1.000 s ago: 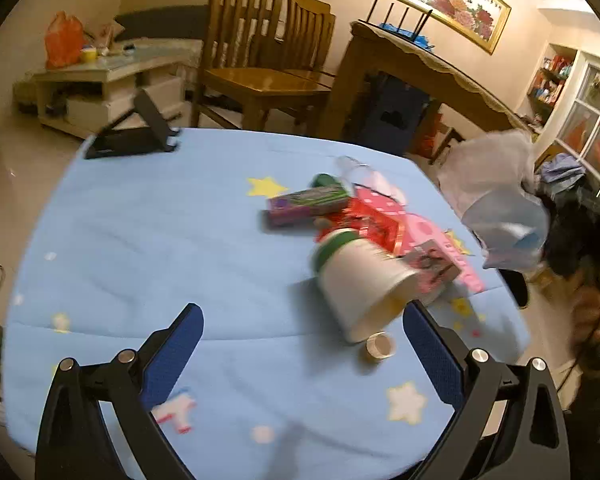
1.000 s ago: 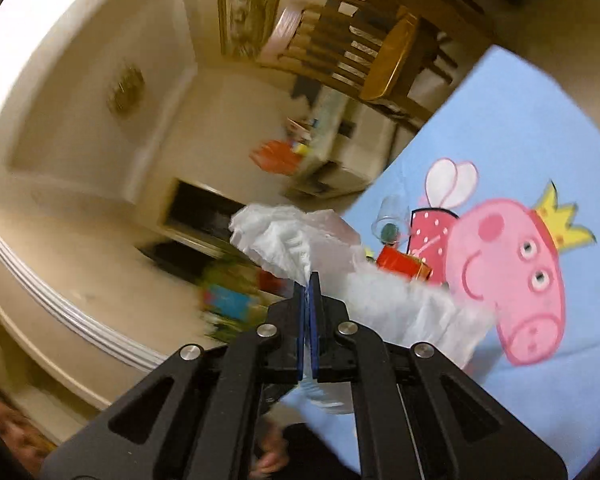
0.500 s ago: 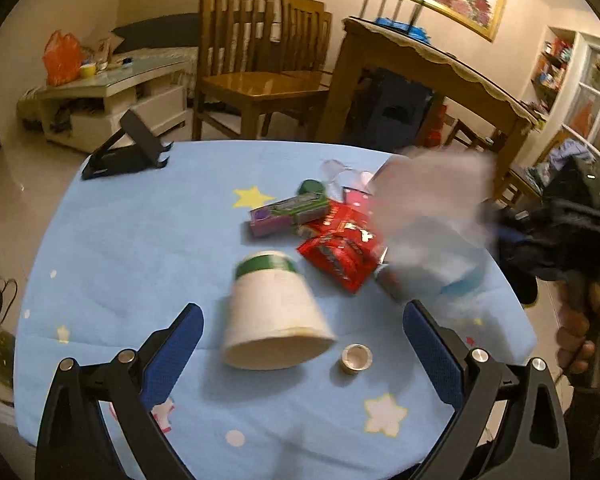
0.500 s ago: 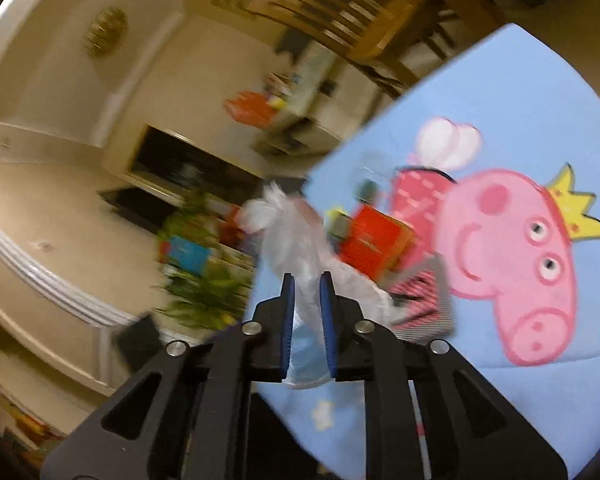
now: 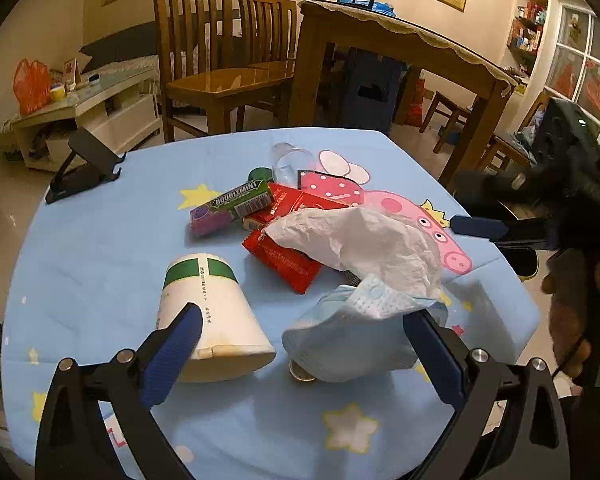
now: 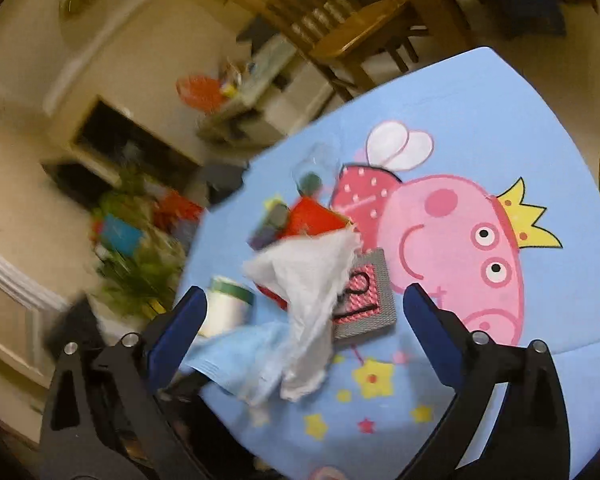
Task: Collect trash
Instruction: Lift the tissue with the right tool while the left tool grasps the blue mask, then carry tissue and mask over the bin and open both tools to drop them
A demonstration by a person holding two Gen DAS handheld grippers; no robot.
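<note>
A pile of trash lies on the blue tablecloth [image 5: 100,240]: a crumpled white tissue [image 5: 360,240] and a blue face mask [image 5: 352,336], a tipped white paper cup with a green band [image 5: 212,312], red wrappers [image 5: 288,256], a green gum pack [image 5: 236,204] and a clear plastic cup [image 5: 292,160]. My left gripper [image 5: 304,356] is open, its fingers either side of the paper cup and mask. My right gripper [image 6: 304,328] is open and empty, just above the tissue [image 6: 312,280] and mask [image 6: 244,356]; it also shows in the left wrist view [image 5: 484,228].
A black phone stand [image 5: 84,164] sits at the table's far left. A small bottle cap [image 5: 300,372] lies under the mask's edge. Wooden chairs [image 5: 220,60] and a wooden table [image 5: 400,64] stand behind. A grey-edged pink card [image 6: 364,300] lies beside the tissue.
My right gripper opened and let go of the tissue and mask, which dropped onto the trash pile. My left gripper moved closer over the paper cup.
</note>
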